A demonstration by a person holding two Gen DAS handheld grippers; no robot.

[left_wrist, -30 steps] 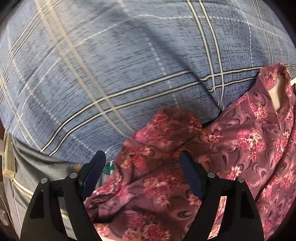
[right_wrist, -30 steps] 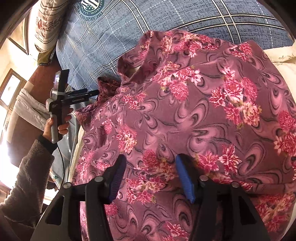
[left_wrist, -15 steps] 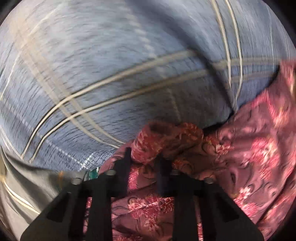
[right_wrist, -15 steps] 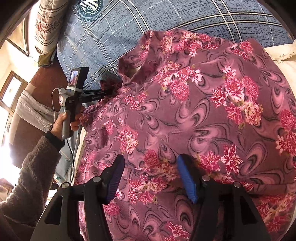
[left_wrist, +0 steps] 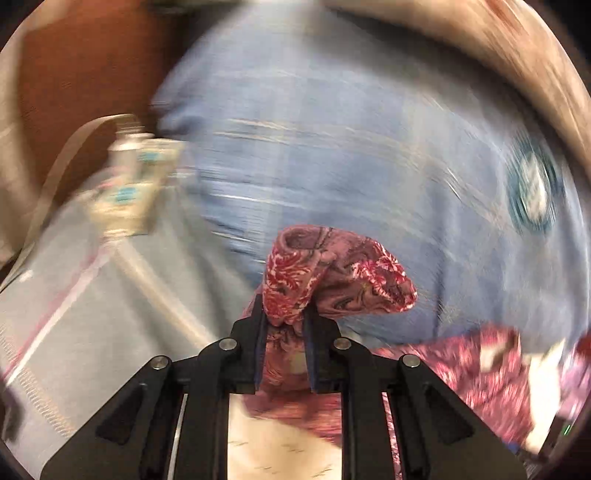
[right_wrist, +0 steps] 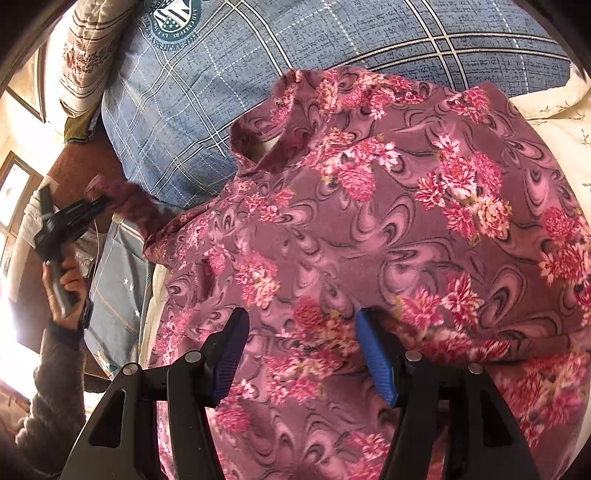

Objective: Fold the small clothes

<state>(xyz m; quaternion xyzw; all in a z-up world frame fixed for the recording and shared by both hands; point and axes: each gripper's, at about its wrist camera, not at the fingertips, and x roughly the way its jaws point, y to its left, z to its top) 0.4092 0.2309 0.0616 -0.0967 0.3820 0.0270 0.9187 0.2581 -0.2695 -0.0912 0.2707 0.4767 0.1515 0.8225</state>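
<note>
A mauve floral garment [right_wrist: 369, 221] lies spread on the bed, collar toward the blue plaid pillow. My right gripper [right_wrist: 301, 317] stands open over its lower middle, with fabric beneath the blue pads and nothing pinched. My left gripper [left_wrist: 284, 310] is shut on the bunched sleeve end [left_wrist: 332, 273], which sticks up past the fingertips. In the right wrist view the left gripper [right_wrist: 98, 203] is at the far left in a person's hand [right_wrist: 64, 284], with the sleeve [right_wrist: 136, 206] stretched out from the garment toward it. The left wrist view is blurred by motion.
The blue plaid pillow [right_wrist: 295, 40] with a round emblem [right_wrist: 173, 14] lies behind the garment. A striped quilt [right_wrist: 88, 55] sits at the back left and a cream sheet [right_wrist: 554, 122] at the right. Small boxes [left_wrist: 136, 177] stand near a brown wooden board [left_wrist: 92, 66].
The left gripper has shut on the sleeve end, then lifted and swung it out to the left, rolling as it went. The right gripper has stayed open in place.
</note>
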